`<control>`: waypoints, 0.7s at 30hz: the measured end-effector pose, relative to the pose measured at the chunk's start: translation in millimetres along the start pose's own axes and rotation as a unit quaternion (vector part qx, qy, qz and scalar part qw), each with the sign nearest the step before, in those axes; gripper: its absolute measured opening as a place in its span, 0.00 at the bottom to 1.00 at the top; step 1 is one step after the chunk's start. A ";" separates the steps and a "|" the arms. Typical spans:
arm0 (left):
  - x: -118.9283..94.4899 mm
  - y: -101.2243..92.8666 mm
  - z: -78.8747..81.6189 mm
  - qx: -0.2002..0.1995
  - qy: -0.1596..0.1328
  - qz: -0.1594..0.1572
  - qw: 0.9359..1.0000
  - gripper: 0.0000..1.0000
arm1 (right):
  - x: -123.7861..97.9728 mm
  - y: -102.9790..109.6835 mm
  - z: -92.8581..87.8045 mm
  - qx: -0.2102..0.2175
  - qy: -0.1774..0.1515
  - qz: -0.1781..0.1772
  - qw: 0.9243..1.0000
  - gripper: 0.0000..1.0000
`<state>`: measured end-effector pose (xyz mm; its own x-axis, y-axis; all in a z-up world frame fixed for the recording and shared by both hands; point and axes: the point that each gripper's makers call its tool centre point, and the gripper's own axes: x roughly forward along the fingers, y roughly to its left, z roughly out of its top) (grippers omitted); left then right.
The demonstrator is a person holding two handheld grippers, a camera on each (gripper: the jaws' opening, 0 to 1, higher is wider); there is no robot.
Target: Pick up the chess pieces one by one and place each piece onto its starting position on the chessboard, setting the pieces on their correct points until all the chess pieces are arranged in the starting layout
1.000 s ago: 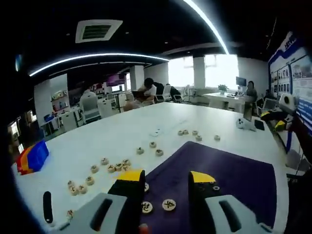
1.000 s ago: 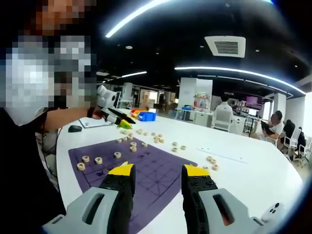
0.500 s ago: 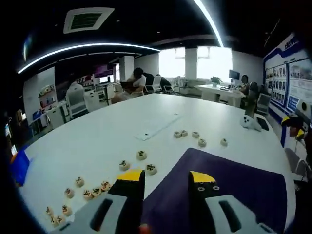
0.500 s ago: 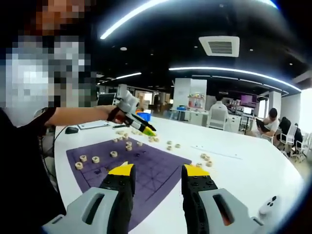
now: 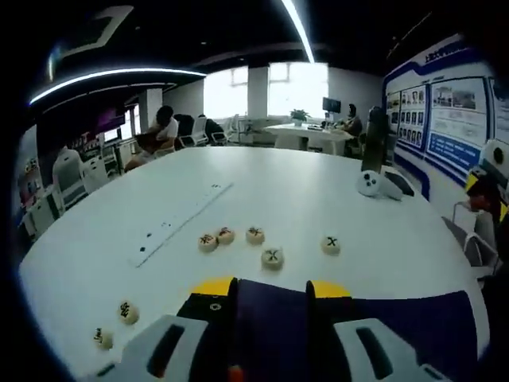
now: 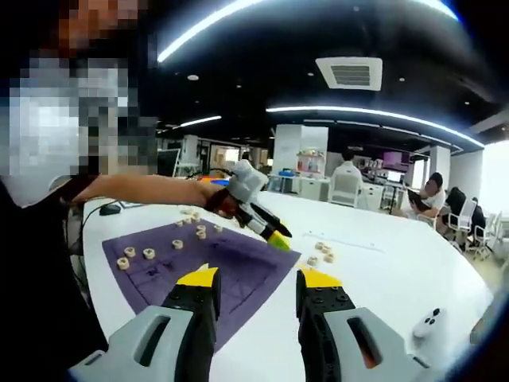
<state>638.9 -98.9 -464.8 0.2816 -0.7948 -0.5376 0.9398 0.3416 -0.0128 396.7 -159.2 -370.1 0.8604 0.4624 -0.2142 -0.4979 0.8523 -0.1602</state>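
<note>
Looking along the left tongs (image 5: 270,288), you saw a big white table (image 5: 262,187) with a purple chessboard (image 5: 382,318) at its near edge. The two yellow-tipped jaws stood apart with nothing between them but the purple mat. Five round chess pieces (image 5: 272,256) lay on the white table just past the jaw tips. Three sat in a little row, one lay nearer the tongs, and one sat off to the right. Two more pieces (image 5: 126,309) lay far to the left, close to the table edge. A white game controller (image 5: 375,185) rested well behind them all.

In the right gripper view, the right tongs (image 6: 258,277) were also wide apart and held nothing. They hung above the near corner of the purple chessboard (image 6: 199,267). Three pieces (image 6: 148,254) stood in a line on the far left part of the board. The person's arm reached across the board, and the left tongs (image 6: 274,235) pointed down toward a small bunch of pieces (image 6: 320,254) on the white table beside the board.
</note>
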 end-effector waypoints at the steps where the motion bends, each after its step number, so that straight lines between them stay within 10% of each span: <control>1: 4.5 -0.8 -0.5 0.002 0.005 0.000 1.000 0.36 | -1.0 -2.1 -2.9 -0.003 0.005 -0.005 1.000 0.39; 13: 37.6 -17.9 2.5 0.004 0.017 0.006 1.000 0.31 | -18.4 -26.7 -30.6 0.042 0.034 -0.058 0.997 0.39; 21: 27.7 -10.7 2.8 -0.012 0.011 0.032 0.999 0.04 | -19.8 -27.0 -33.1 0.050 0.031 -0.057 0.997 0.39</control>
<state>637.2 -126.0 -477.2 0.3371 -0.7601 -0.5556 0.9147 0.4041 0.0022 389.4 -199.5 -393.5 0.9009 0.3474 -0.2600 -0.3809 0.9202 -0.0901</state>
